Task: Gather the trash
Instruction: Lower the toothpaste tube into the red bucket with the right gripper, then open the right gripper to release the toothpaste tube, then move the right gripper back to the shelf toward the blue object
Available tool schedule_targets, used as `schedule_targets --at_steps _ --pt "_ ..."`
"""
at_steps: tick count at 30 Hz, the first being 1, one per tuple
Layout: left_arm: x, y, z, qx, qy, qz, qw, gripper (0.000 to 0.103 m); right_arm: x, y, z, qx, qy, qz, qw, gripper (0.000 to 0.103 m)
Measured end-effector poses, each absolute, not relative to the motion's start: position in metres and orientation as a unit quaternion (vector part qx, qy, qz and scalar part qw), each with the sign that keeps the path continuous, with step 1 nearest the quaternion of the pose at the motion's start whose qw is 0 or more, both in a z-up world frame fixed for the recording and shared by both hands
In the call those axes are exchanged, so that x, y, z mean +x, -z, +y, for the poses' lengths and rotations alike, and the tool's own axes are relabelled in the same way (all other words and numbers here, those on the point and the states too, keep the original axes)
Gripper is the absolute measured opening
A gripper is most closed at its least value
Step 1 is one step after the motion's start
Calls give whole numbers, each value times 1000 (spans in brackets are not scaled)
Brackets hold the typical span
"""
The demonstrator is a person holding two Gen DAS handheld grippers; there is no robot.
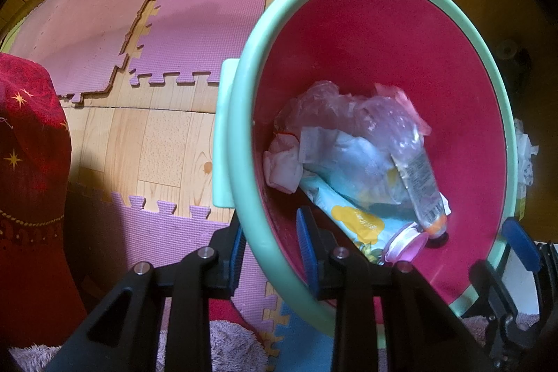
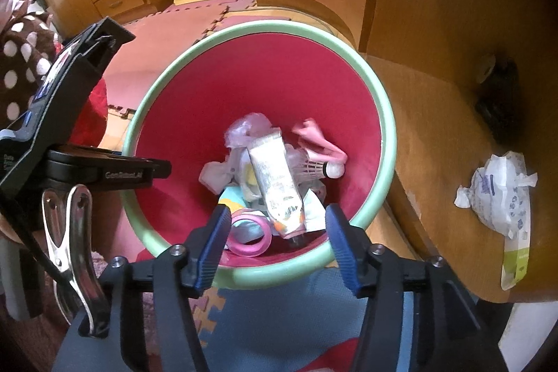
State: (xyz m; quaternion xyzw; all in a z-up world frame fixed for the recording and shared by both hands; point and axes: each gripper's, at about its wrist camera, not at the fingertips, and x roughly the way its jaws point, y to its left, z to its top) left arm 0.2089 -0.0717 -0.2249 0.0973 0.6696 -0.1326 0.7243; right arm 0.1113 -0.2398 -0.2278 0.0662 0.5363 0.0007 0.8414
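Observation:
A bin with a red inside and a mint-green rim (image 1: pixel 244 114) stands tilted on the floor. My left gripper (image 1: pixel 272 246) is shut on its near rim, one blue pad outside and one inside. Crumpled plastic bags (image 1: pixel 348 114), a white tube (image 2: pixel 279 183), a pink tape ring (image 2: pixel 249 234) and a shuttlecock (image 2: pixel 324 168) lie in the bin (image 2: pixel 387 135). Just over the bin's near rim, my right gripper (image 2: pixel 279 250) is open and holds nothing. The tube lies below it, clear of both pads.
A crumpled white wrapper (image 2: pixel 498 194) and a dark object (image 2: pixel 498 93) lie on the wooden table (image 2: pixel 436 128) to the right of the bin. Purple foam mats (image 1: pixel 195 23) cover parts of the wood floor. A red cloth (image 1: pixel 28 162) is at the left.

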Motion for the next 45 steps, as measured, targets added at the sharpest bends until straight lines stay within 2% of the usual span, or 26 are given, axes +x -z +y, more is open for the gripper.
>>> schedule_targets --at_steps 17,45 --pt "209 225 -71 97 132 670 724 30 99 178 -241 90 -8 493 866 59" --pt "207 224 -70 97 132 670 724 30 62 26 -310 106 93 362 921 58"
